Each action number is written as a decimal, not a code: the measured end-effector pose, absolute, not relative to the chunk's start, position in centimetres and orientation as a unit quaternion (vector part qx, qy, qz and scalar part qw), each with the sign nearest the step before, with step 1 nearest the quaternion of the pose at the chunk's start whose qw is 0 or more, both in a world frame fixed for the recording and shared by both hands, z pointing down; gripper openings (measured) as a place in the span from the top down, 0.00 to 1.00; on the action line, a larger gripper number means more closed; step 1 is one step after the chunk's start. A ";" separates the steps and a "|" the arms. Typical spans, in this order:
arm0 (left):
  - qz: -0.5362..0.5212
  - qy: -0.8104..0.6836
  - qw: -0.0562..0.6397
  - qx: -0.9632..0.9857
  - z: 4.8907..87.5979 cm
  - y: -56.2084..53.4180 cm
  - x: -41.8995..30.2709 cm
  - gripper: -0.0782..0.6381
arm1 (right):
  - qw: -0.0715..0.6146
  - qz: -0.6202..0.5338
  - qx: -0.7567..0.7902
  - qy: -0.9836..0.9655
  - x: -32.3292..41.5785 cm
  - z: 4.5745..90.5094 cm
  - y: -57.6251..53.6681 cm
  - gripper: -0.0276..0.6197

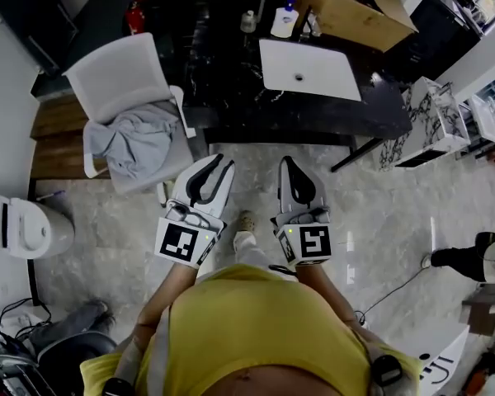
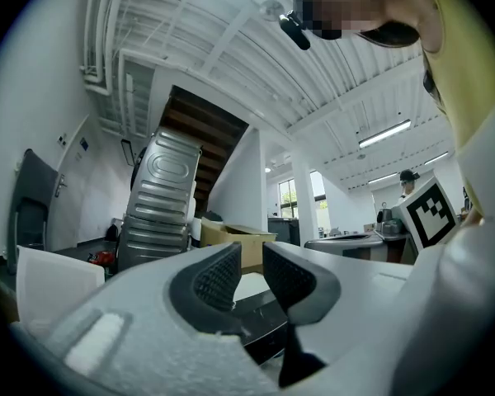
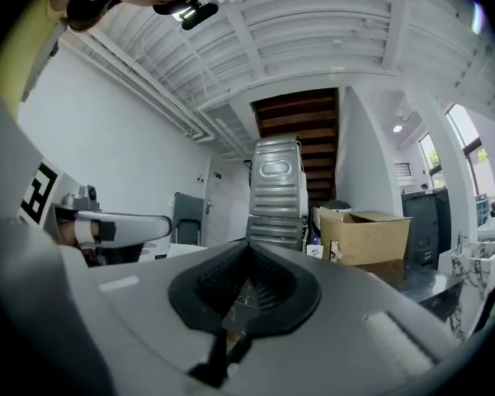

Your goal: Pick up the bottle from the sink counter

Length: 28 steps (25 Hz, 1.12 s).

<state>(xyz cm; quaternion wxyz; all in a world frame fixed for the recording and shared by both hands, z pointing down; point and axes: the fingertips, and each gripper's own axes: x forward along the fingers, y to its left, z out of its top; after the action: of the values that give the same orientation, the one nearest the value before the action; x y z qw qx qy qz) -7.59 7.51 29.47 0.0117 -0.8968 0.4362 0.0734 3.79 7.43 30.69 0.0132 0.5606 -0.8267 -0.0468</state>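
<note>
A white bottle with a blue cap stands at the back of the black sink counter, just behind the white basin. A smaller pale bottle stands to its left. Both grippers hover over the floor in front of the counter, well short of the bottles. My left gripper has a narrow gap between its ribbed pads and holds nothing. My right gripper is shut and empty. In the right gripper view the blue-capped bottle shows small beside the box.
A cardboard box sits on the counter's back right. A white chair with a grey cloth stands left of the counter, close to my left gripper. A white machine stands at far left. A marbled cabinet is at right.
</note>
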 end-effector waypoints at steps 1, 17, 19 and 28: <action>0.072 0.438 0.010 -0.896 29.6 6.2 -7.1 0.76 | 0.014 -0.043 0.558 -0.828 4.3 30.8 6.1 0.95; 0.057 0.475 0.011 -0.878 30.3 -10.5 -2.3 0.62 | 0.024 -0.031 0.534 -0.844 11.0 32.8 -10.5 0.95; 0.055 0.483 0.009 -0.874 30.5 -12.1 -2.5 0.62 | 0.027 -0.025 0.533 -0.845 11.1 33.3 -11.6 0.96; 0.049 0.477 0.020 -0.877 30.4 -22.1 -2.5 0.61 | 0.037 -0.029 0.534 -0.844 10.4 34.4 -19.9 0.95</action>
<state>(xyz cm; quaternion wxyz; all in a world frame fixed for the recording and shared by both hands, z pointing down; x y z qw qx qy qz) -2.49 -22.14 30.41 0.0204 -0.8770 0.4775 0.0493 10.35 -19.91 34.37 0.0374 0.5339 -0.8442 -0.0288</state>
